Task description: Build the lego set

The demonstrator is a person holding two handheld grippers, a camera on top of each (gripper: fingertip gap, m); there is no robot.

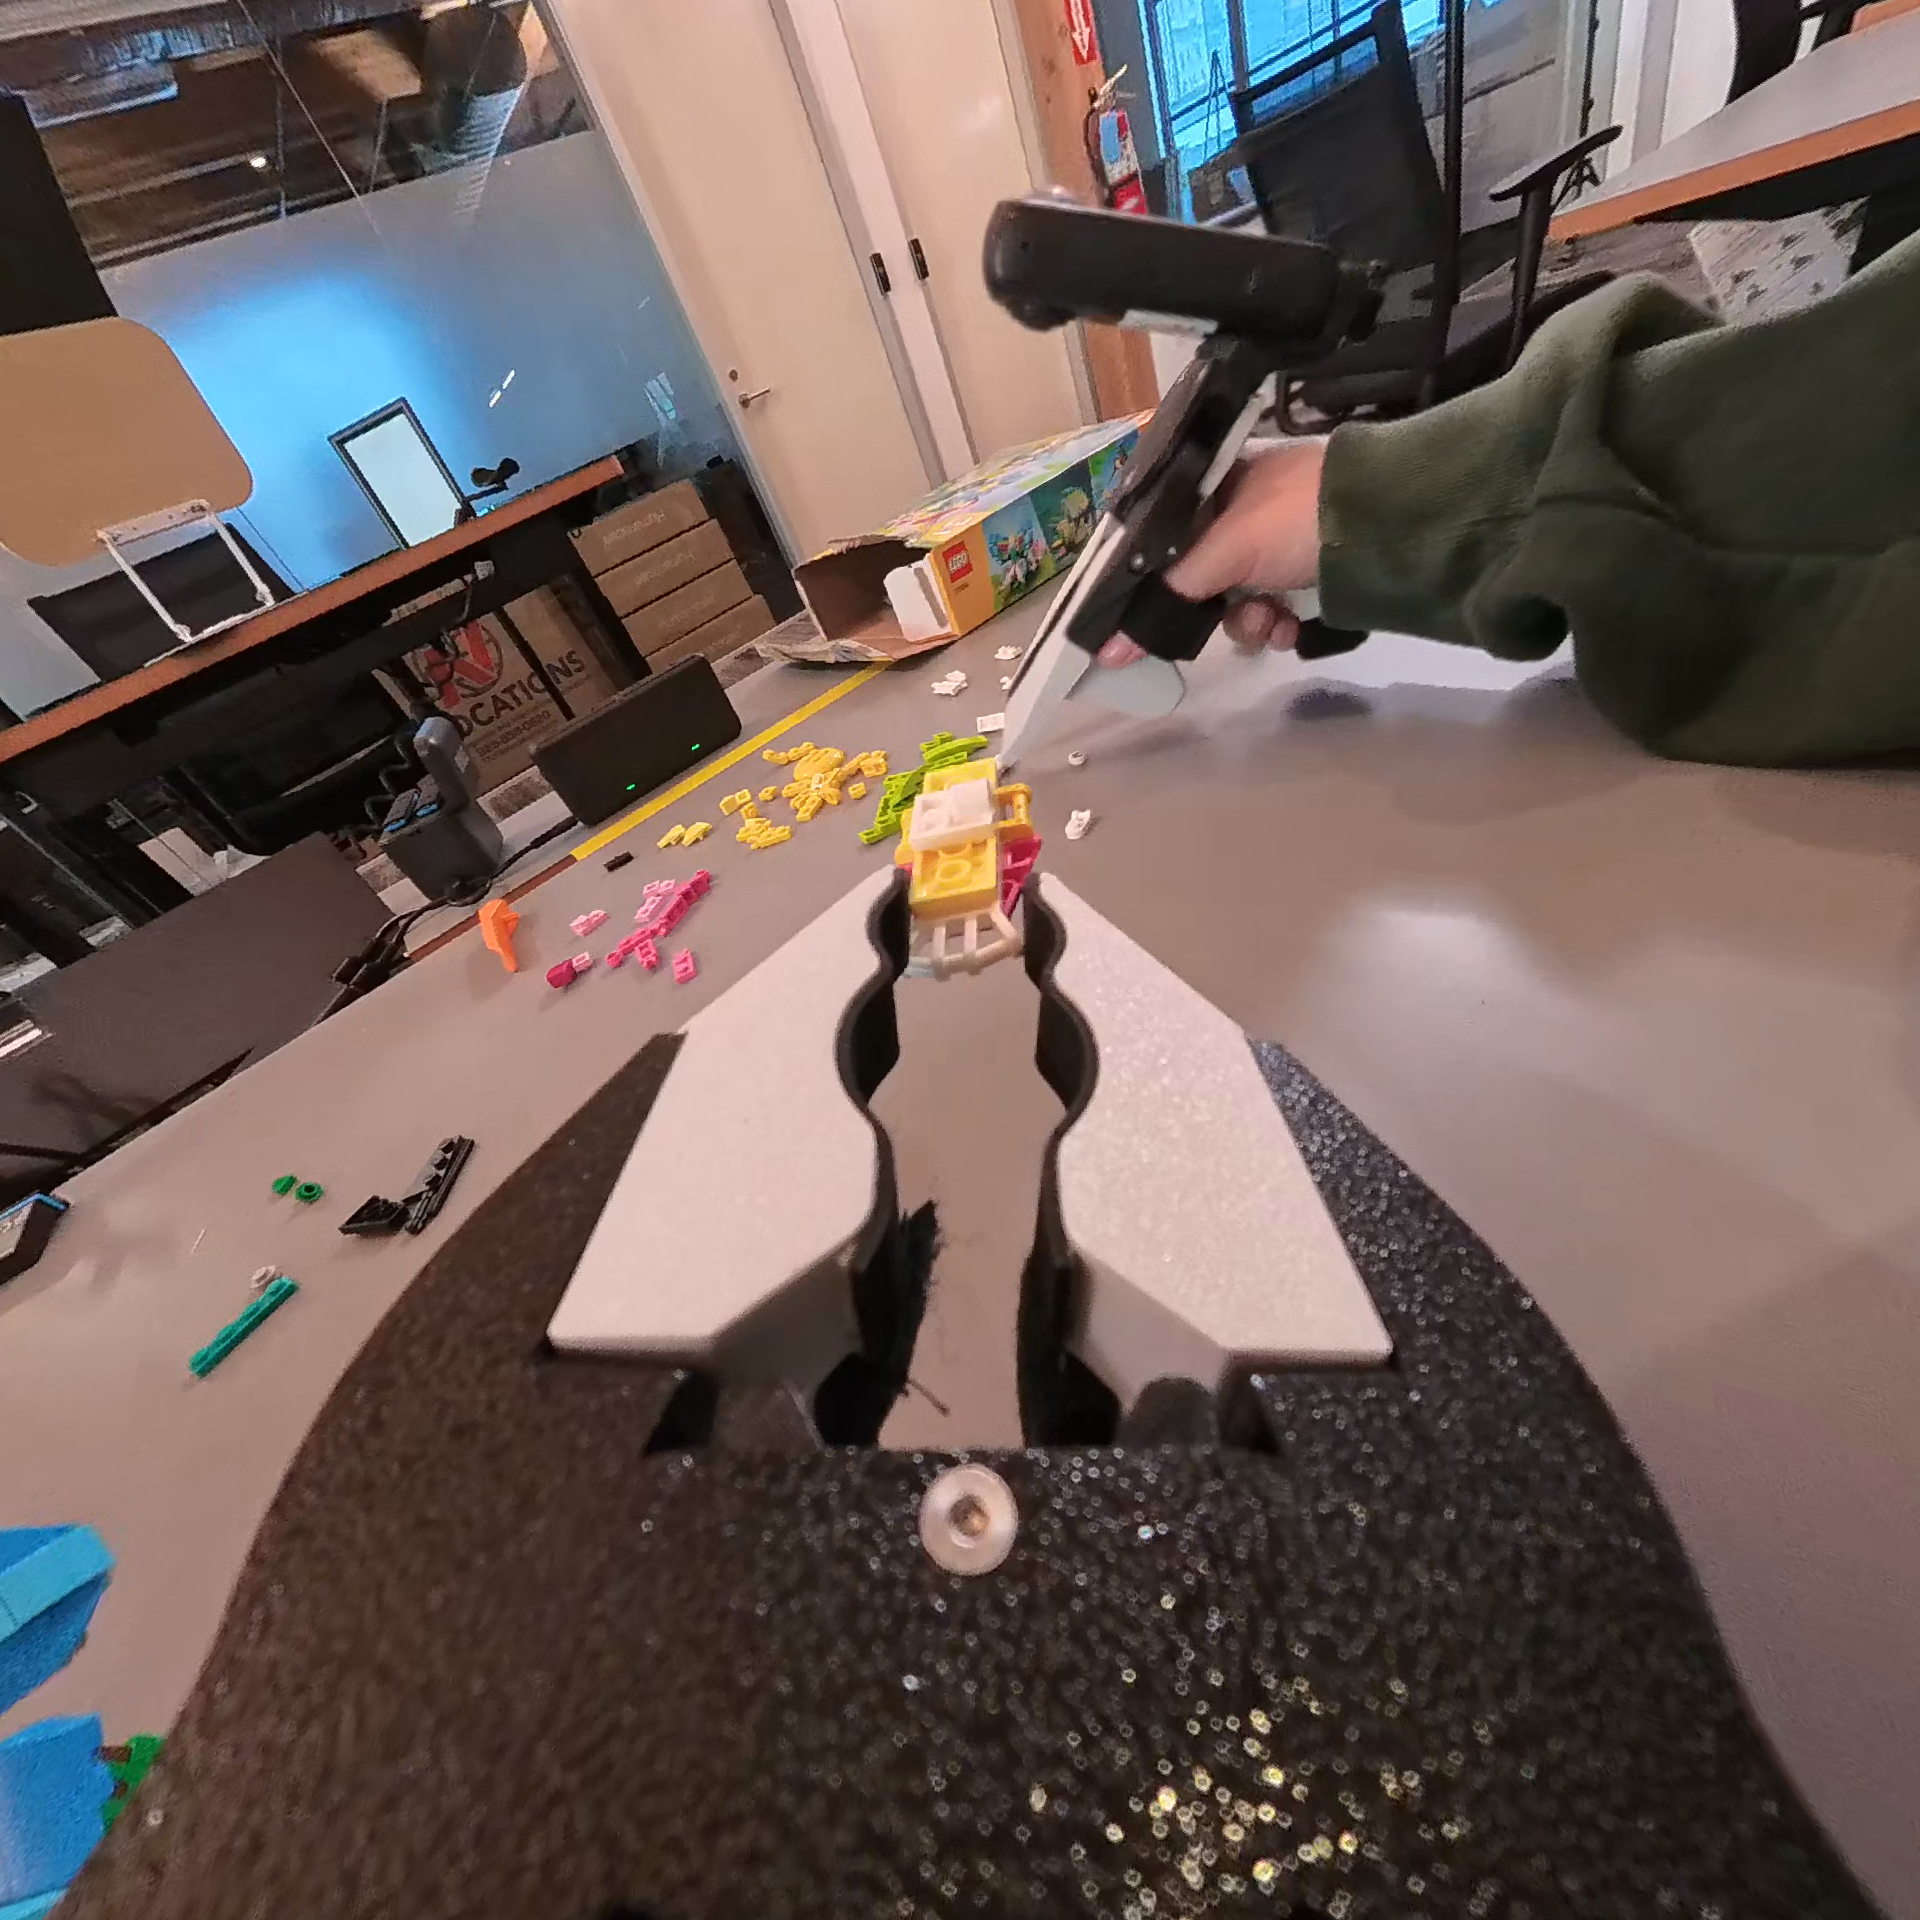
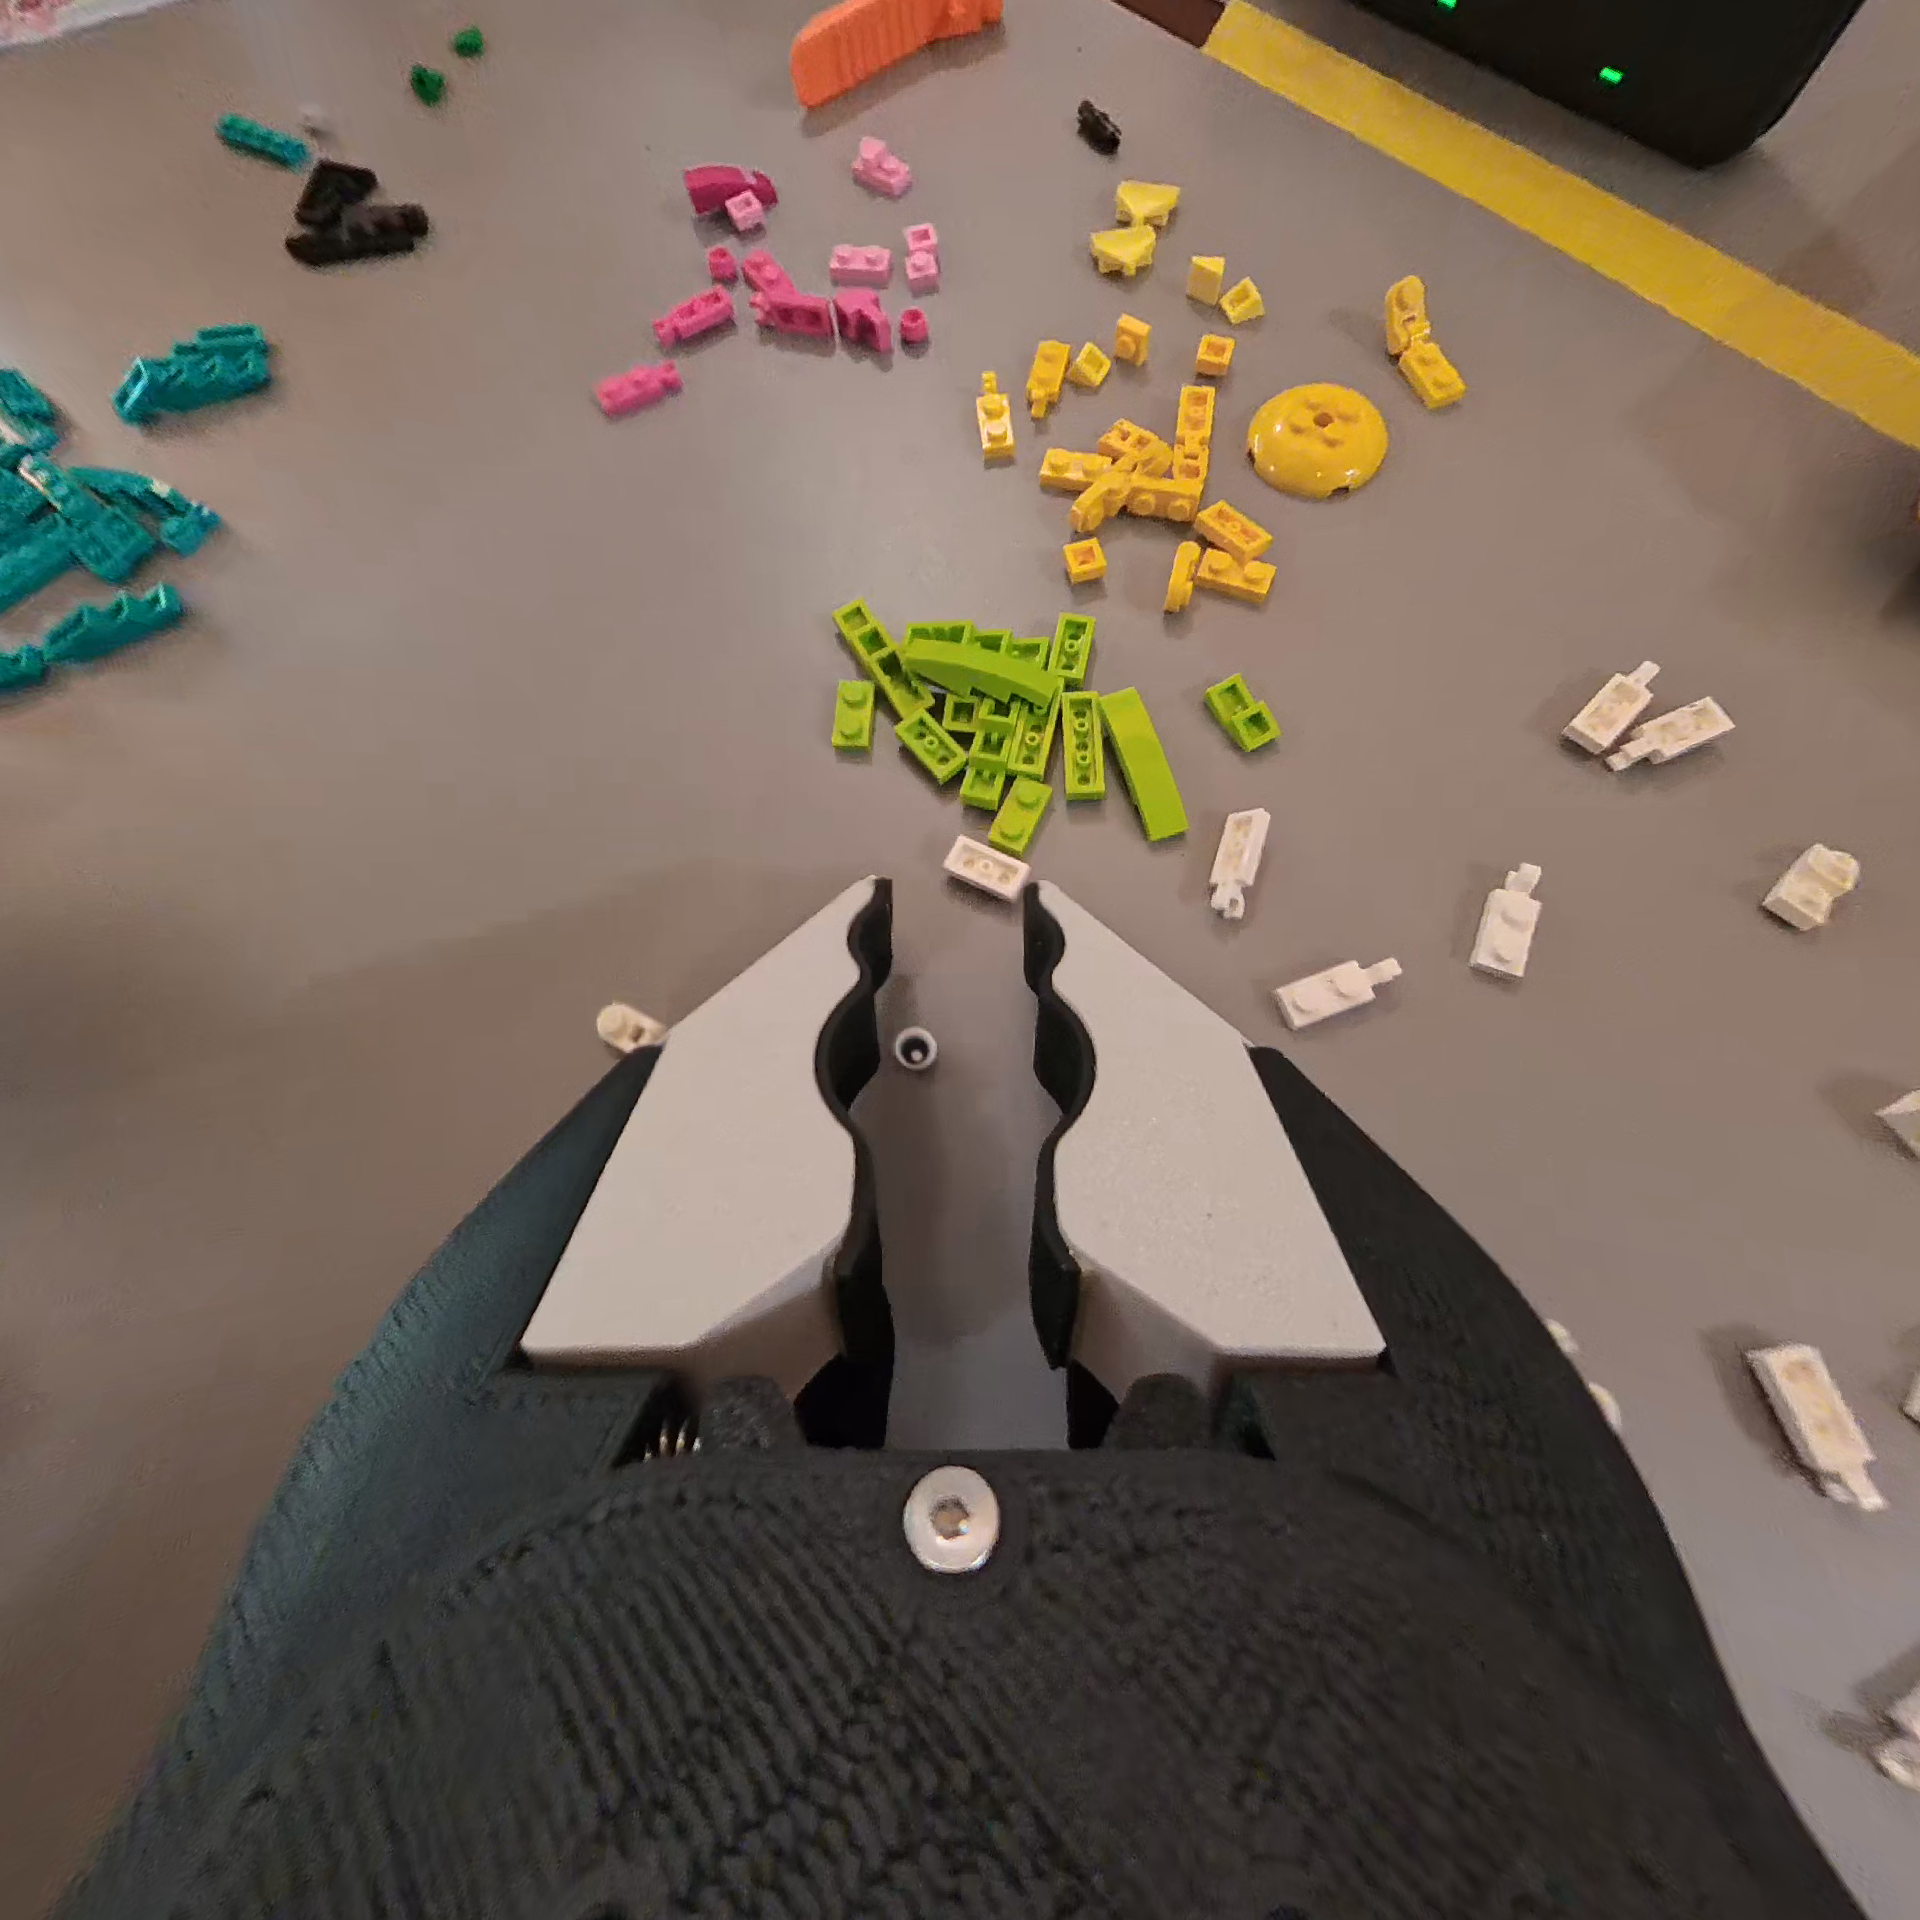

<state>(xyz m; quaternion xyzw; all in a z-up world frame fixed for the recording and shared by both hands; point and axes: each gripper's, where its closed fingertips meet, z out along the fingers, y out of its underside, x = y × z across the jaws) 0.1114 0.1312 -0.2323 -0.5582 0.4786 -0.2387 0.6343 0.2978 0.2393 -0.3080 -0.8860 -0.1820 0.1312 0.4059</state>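
My left gripper is shut on a small lego assembly of yellow, white and pink bricks, held at the fingertips just above the grey table. My right gripper is open and empty, pointing down at the table. A small white plate lies just ahead of its tips, and a tiny white round piece lies on the table between its fingers. In the left wrist view the right gripper hangs tip-down just behind the assembly, held by a hand in a green sleeve.
Loose bricks lie sorted by colour: lime green, yellow, pink, teal, black, white. An orange piece, a yellow tape line, a black device and the open lego box lie farther off. One gripper's finger ends stand about 25 centimetres off the other's.
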